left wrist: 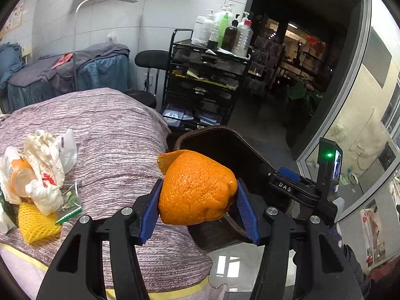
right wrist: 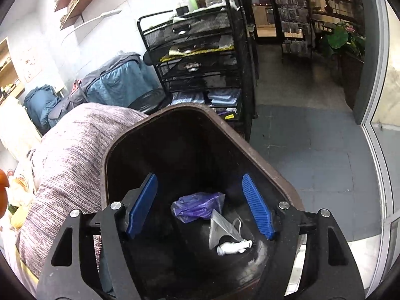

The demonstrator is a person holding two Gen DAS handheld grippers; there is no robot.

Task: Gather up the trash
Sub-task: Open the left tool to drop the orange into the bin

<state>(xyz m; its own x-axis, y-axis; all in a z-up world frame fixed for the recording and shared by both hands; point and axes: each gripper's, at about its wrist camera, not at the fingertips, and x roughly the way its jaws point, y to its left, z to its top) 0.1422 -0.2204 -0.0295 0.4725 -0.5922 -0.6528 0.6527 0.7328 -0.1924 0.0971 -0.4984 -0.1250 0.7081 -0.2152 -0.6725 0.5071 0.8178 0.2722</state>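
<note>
The orange peel [left wrist: 196,188] hides much of the bin [left wrist: 225,145]; bottle [left wrist: 17,172] label unreadable.

- "DAS": white letters on a black label, fixed to the right gripper [left wrist: 285,187] body, left wrist view.
- Other print: too blurred to read.

The orange citrus peel [left wrist: 196,187] sits between the left gripper [left wrist: 197,205] pads, before the dark brown plastic bin [left wrist: 225,145]. At nine o'clock, a heap of crumpled white wrappers [left wrist: 45,172] lies on the striped purple-grey bed cover [left wrist: 112,130]. Inside the bin, under the right gripper [right wrist: 200,205], lies a crumpled purple plastic bag [right wrist: 197,206]; the black mesh trolley [right wrist: 200,57] stands behind, at twelve o'clock
</note>
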